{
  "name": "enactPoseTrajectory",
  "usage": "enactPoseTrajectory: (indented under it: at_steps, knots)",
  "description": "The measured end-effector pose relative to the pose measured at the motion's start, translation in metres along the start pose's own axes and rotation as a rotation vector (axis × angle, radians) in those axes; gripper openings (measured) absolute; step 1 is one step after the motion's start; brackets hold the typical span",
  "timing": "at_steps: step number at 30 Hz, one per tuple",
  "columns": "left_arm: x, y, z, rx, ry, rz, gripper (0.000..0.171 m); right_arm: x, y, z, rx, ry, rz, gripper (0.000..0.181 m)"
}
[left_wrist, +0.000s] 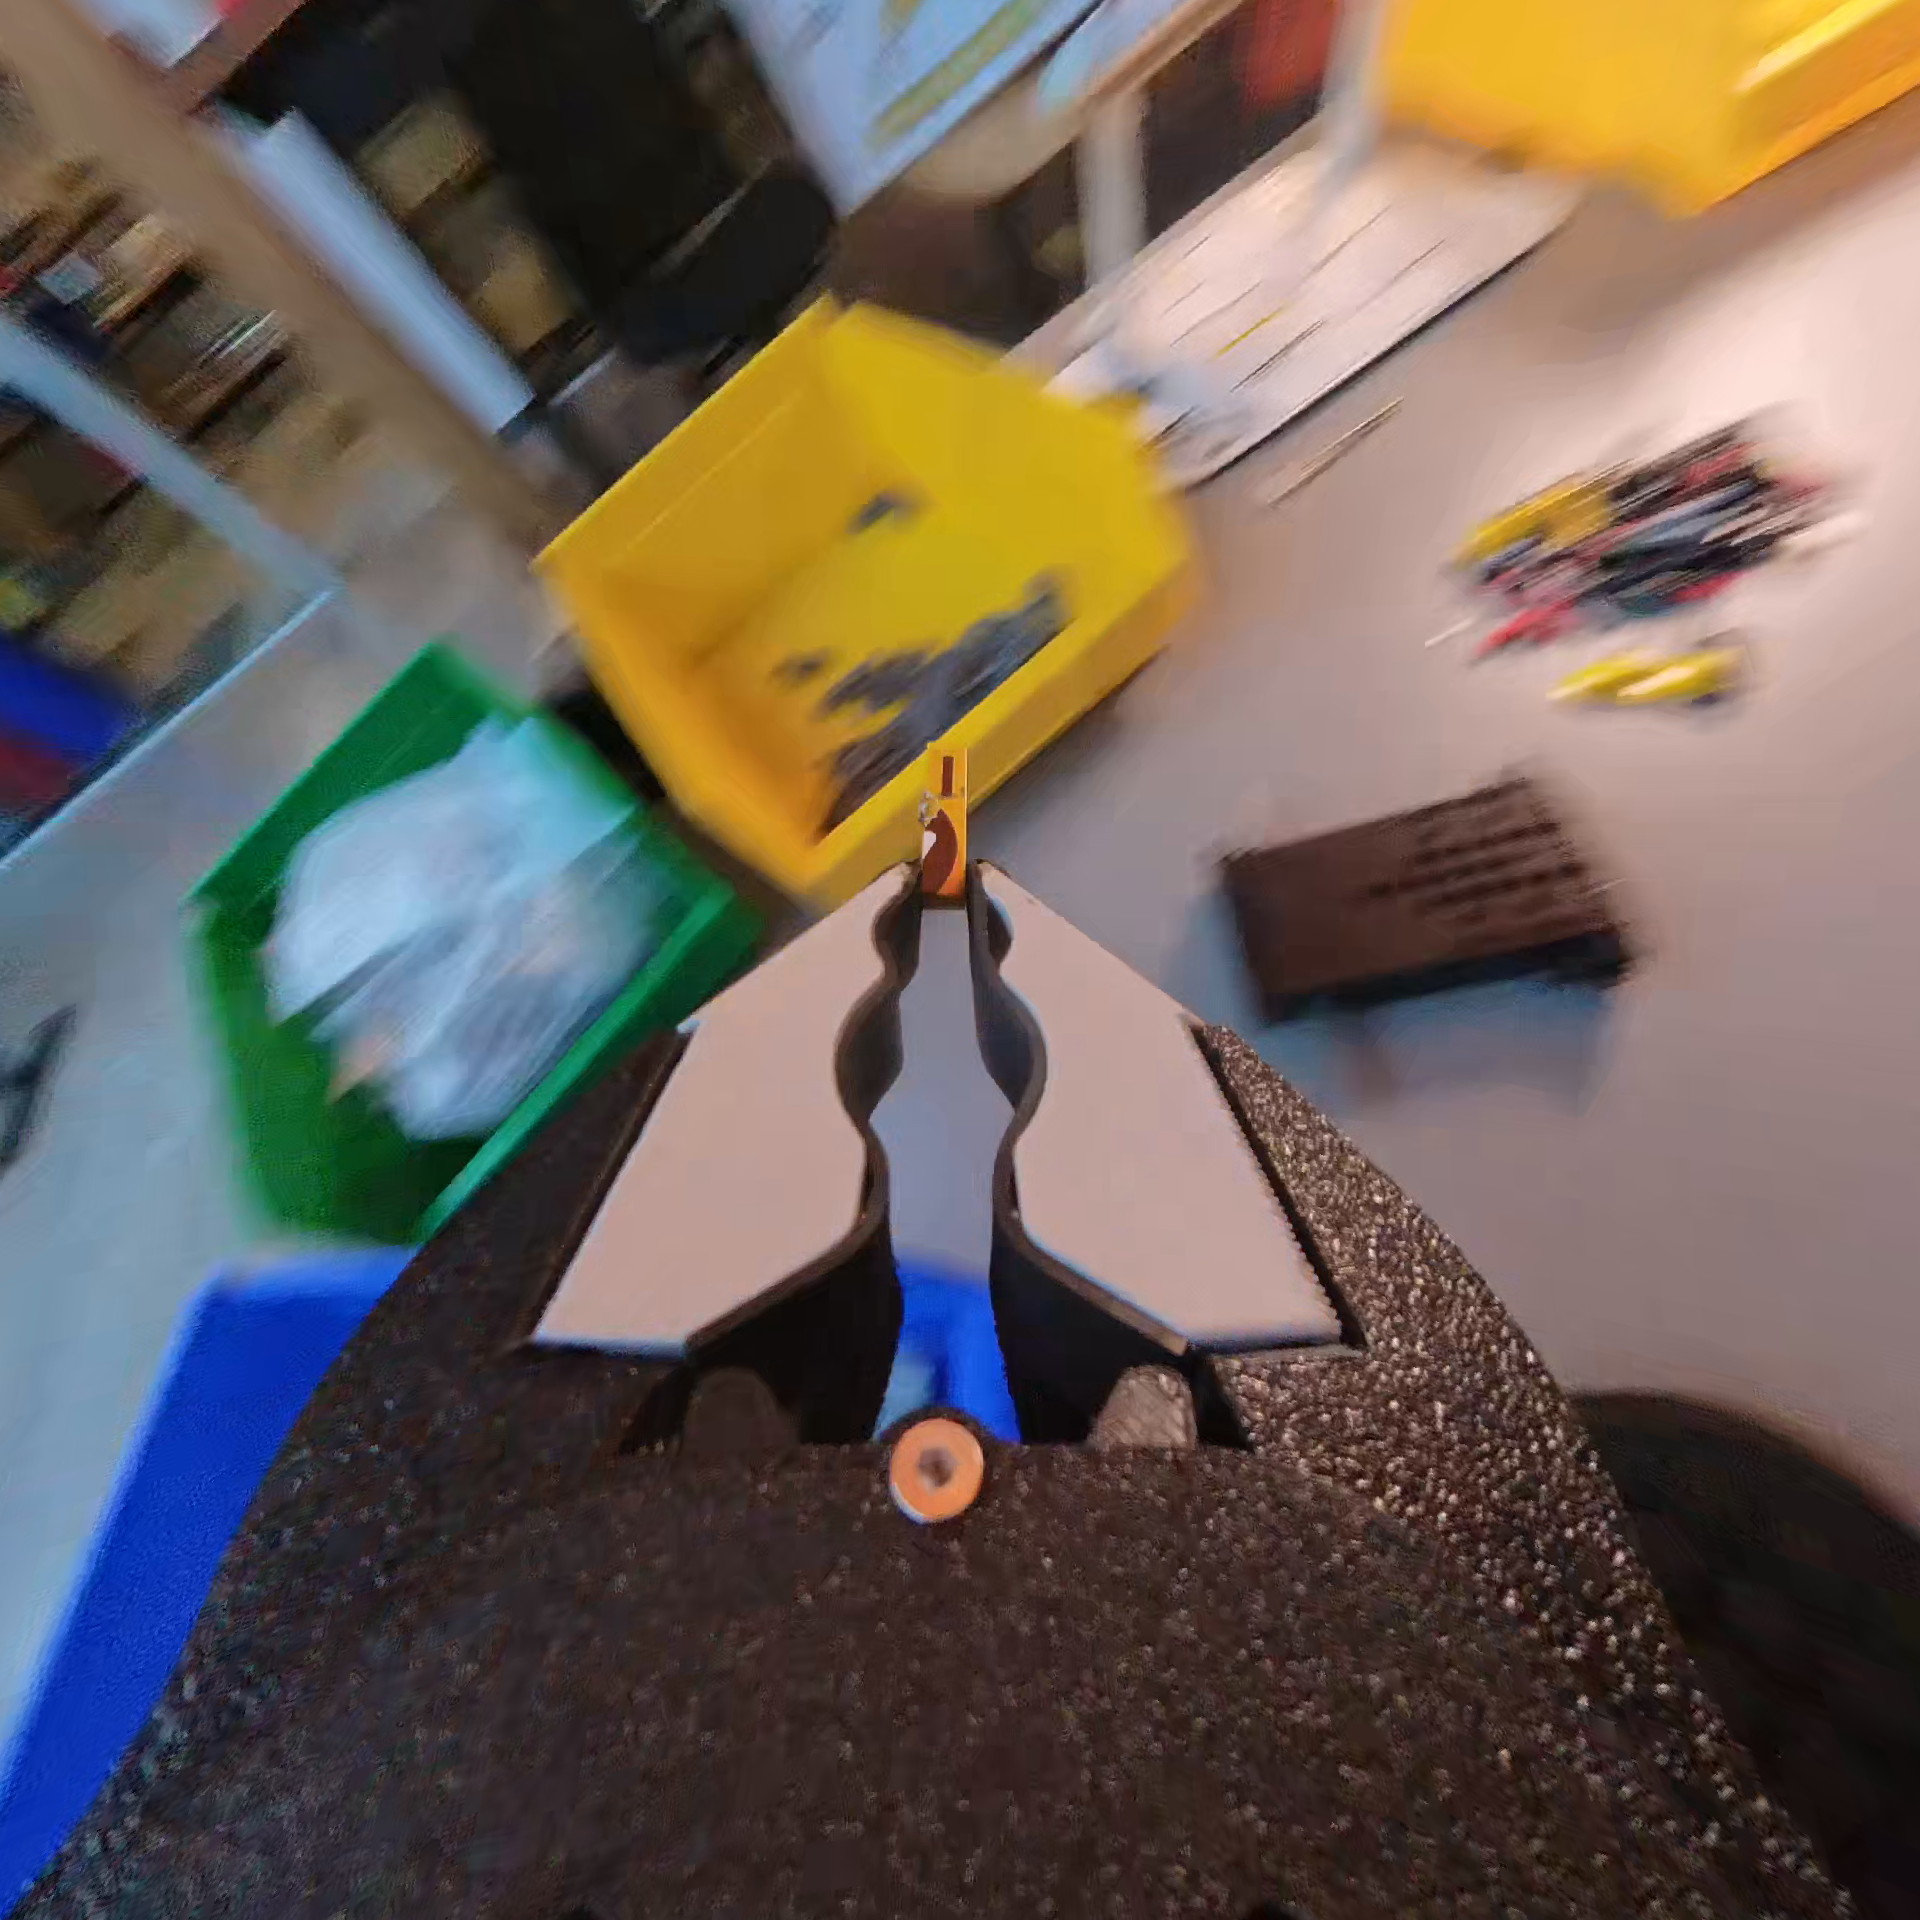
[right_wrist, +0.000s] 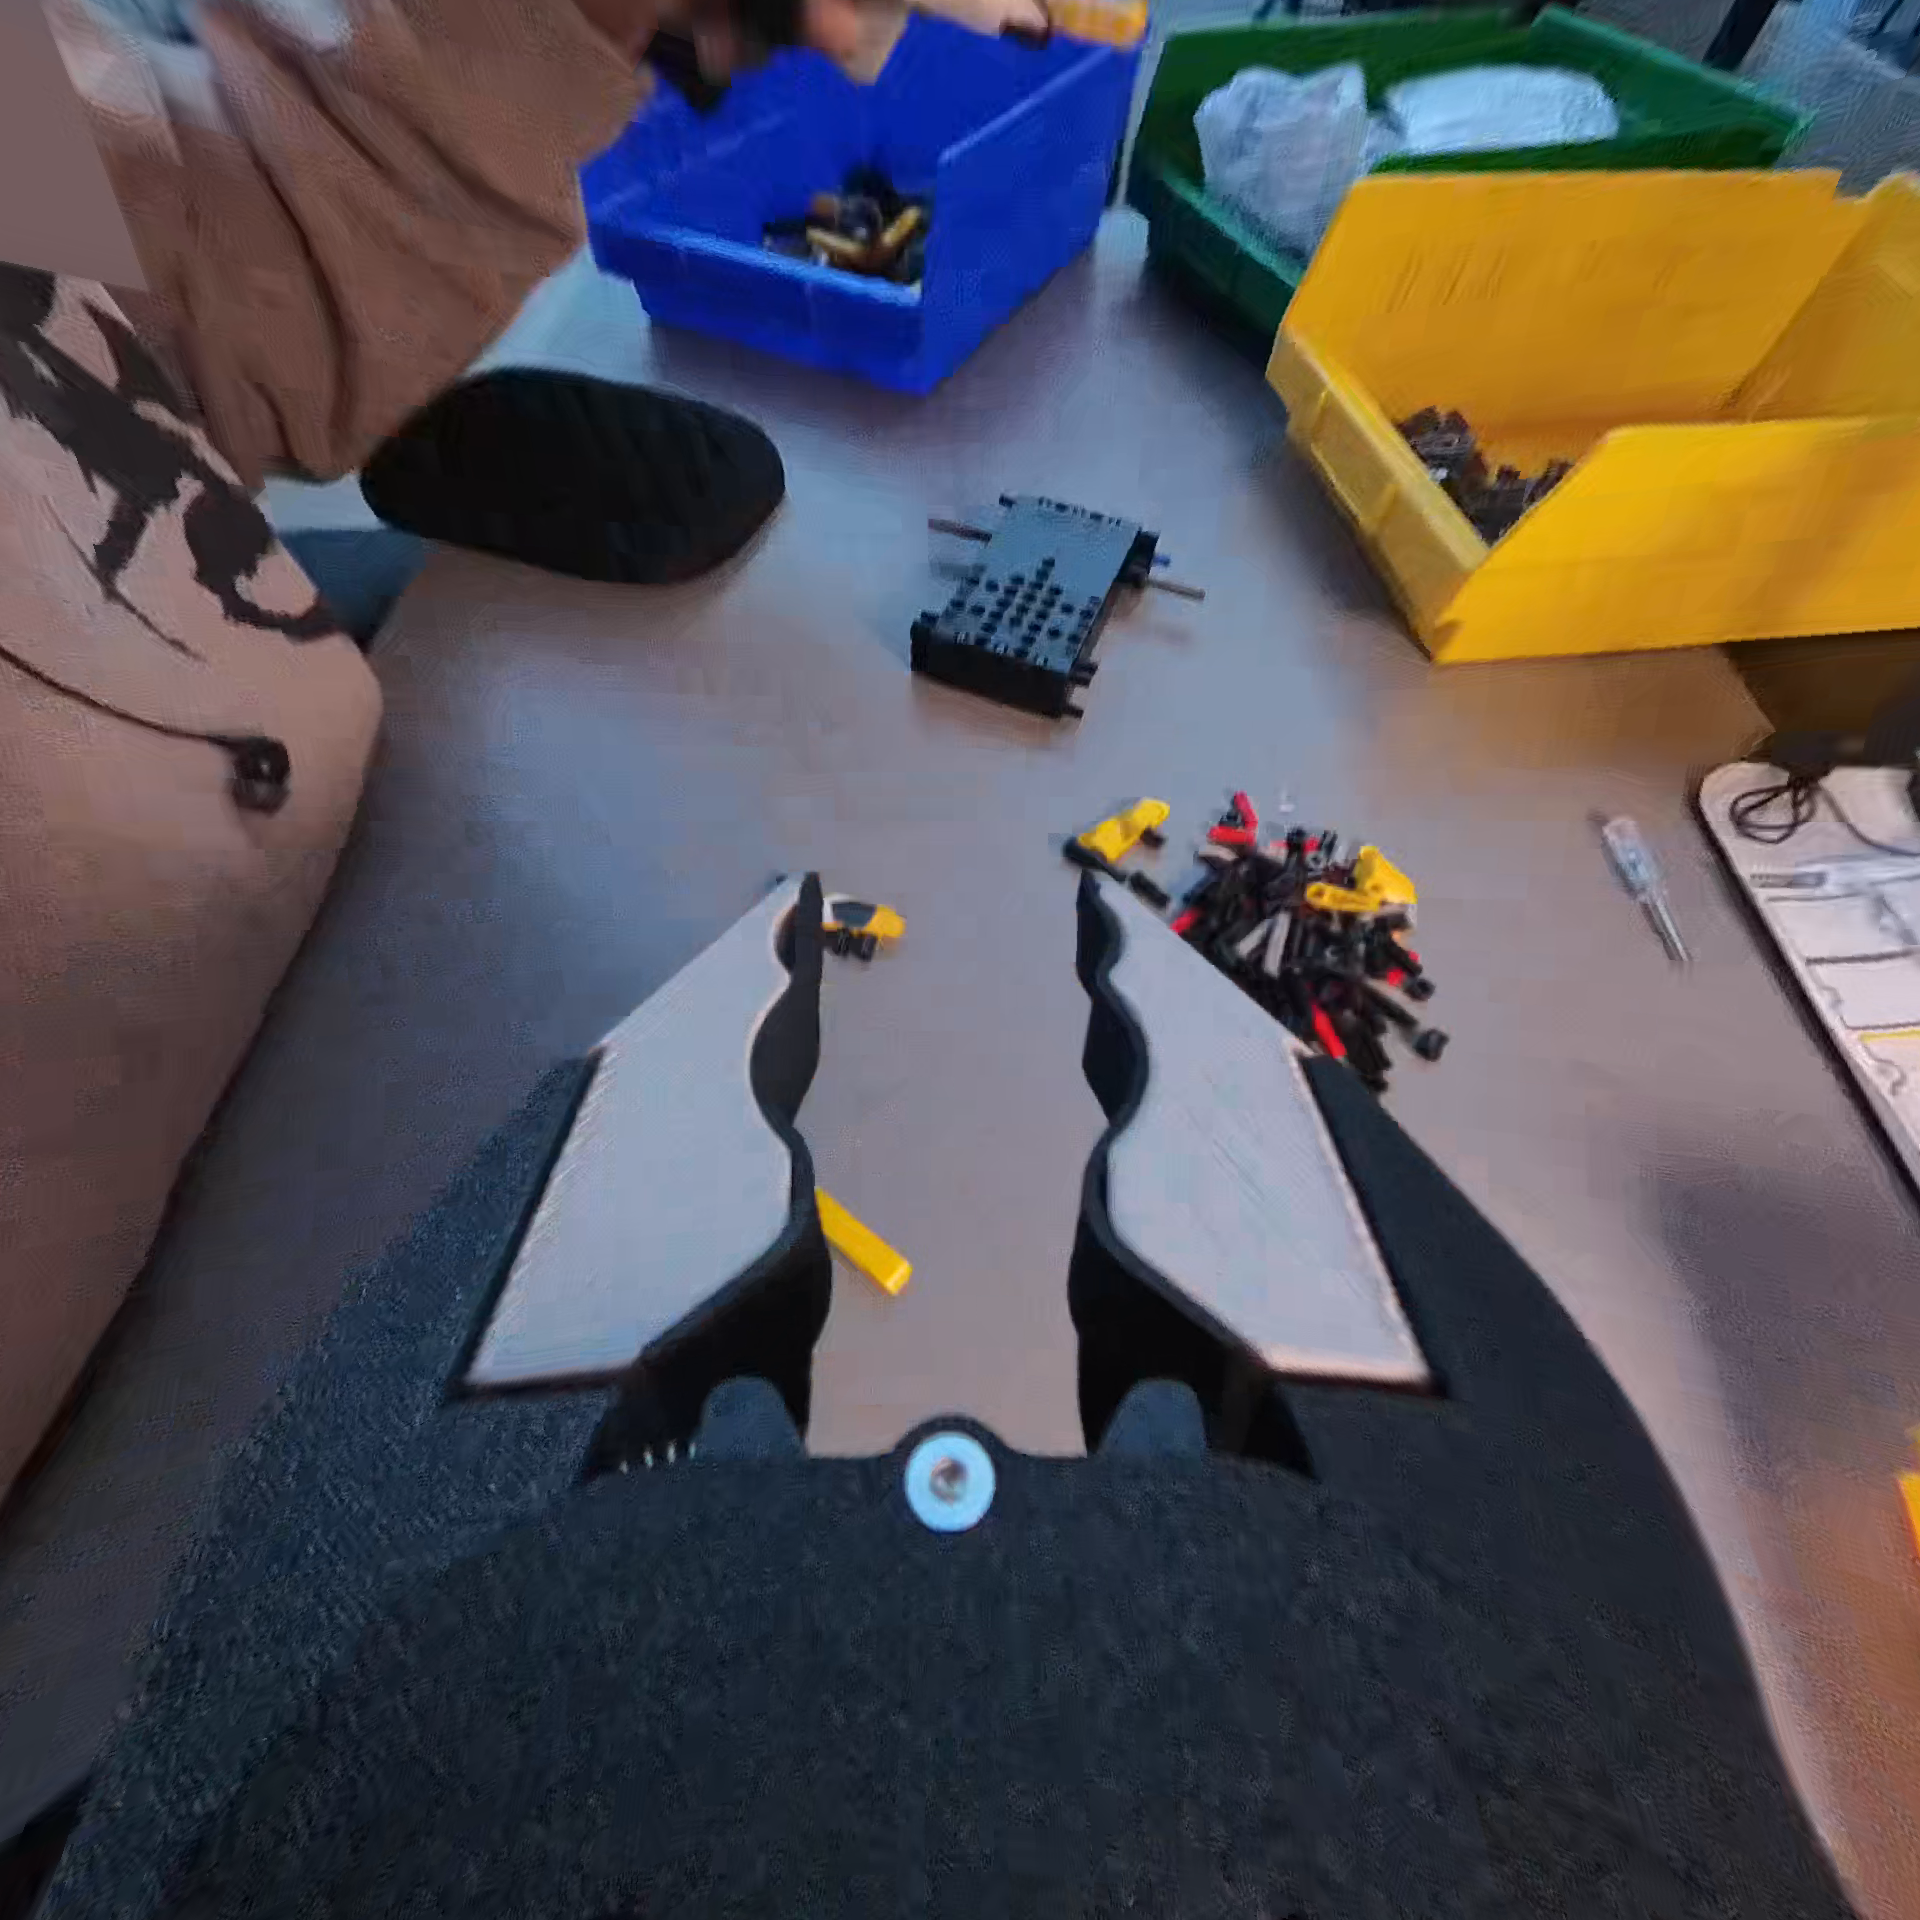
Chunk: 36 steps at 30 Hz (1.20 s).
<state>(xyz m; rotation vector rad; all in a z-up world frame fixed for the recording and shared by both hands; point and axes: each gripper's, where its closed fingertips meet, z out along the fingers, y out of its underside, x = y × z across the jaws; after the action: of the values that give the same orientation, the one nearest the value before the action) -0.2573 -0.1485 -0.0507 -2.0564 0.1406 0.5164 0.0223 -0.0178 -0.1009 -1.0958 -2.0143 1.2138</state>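
Closest in the left wrist view, the left claw (left_wrist: 944, 881) has its tips pinched nearly together on a small yellow-orange piece (left_wrist: 944, 826), which sticks up past them. Everything beyond is smeared by motion blur. Just ahead of the tips stands a yellow bin (left_wrist: 862, 582) with dark small parts in it. Left of the claw is a green bin (left_wrist: 312, 1122) holding clear plastic bags (left_wrist: 457, 914), and nearer, below the left finger, a blue bin (left_wrist: 177, 1455). To the right lie a black studded block (left_wrist: 1423, 899) and, farther off, a heap of small parts (left_wrist: 1652, 540) on the grey desk (left_wrist: 1714, 1143).

Nearest in the right wrist view, the right claw (right_wrist: 948, 899) is spread wide and holds nothing. Between its fingers a yellow bar (right_wrist: 864, 1244) lies on the desk; a small yellow-and-black piece (right_wrist: 864, 923) sits just beside the left fingertip. The heap of black, red and yellow parts lies just beside the right finger. Straight ahead is the black studded block, with the blue, green and yellow bins beyond. A brown sleeve (right_wrist: 312, 239) fills the left.
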Motion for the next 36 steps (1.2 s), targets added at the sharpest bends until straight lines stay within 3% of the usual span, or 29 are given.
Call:
enactPoseTrajectory:
  at_steps: [3, 6, 8, 11, 14, 16, 18, 22, 25, 27, 30, 32, 36]
  knots:
    - [-0.077, 0.084, -0.043, -0.31, -0.283, -0.066, 0.006, -0.016, 0.058, -0.01, -0.239, -0.057, -0.017, 0.048]
    - [-0.105, 0.131, -0.068, -0.425, -0.38, -0.146, 0.007, -0.021, 0.096, -0.014, -0.401, -0.059, -0.019, 0.047]
    - [-0.109, 0.132, -0.07, -0.389, -0.41, -0.167, 0.023, -0.021, 0.104, -0.011, -0.421, -0.054, -0.016, 0.042]
    - [-0.093, 0.092, -0.057, -0.208, -0.357, -0.165, 0.034, -0.022, 0.108, -0.003, -0.42, -0.069, -0.008, 0.035]
    - [-0.042, 0.03, -0.033, 0.03, -0.11, -0.201, 0.039, -0.023, 0.113, 0.003, -0.434, -0.091, -0.007, 0.012]
    - [0.012, -0.015, -0.019, 0.19, 0.164, -0.254, 0.039, -0.026, 0.105, 0.006, -0.394, -0.097, -0.035, 0.007]
    - [0.076, -0.046, -0.007, 0.264, 0.468, -0.293, 0.042, -0.025, 0.091, 0.009, -0.348, -0.057, -0.114, 0.007]
    - [0.199, -0.074, 0.001, 0.215, 1.063, -0.376, 0.043, -0.032, 0.048, 0.015, -0.23, 0.026, -0.343, 0.007]
    - [0.262, -0.08, -0.004, 0.133, 1.346, -0.373, 0.04, -0.04, 0.025, 0.02, -0.227, 0.08, -0.531, 0.007]
    - [0.287, -0.083, -0.008, 0.081, 1.463, -0.364, 0.035, -0.045, 0.015, 0.022, -0.23, 0.097, -0.629, 0.007]
    - [0.306, -0.079, -0.006, 0.014, 1.519, -0.322, 0.026, -0.054, 0.009, 0.026, -0.24, 0.099, -0.716, 0.007]
    - [0.308, -0.075, -0.001, 0.007, 1.503, -0.299, 0.009, -0.059, 0.009, 0.027, -0.244, 0.08, -0.735, 0.007]
    - [0.305, -0.077, -0.006, 0.037, 1.553, -0.366, 0.008, -0.062, 0.003, 0.025, -0.191, 0.076, -0.718, 0.007]
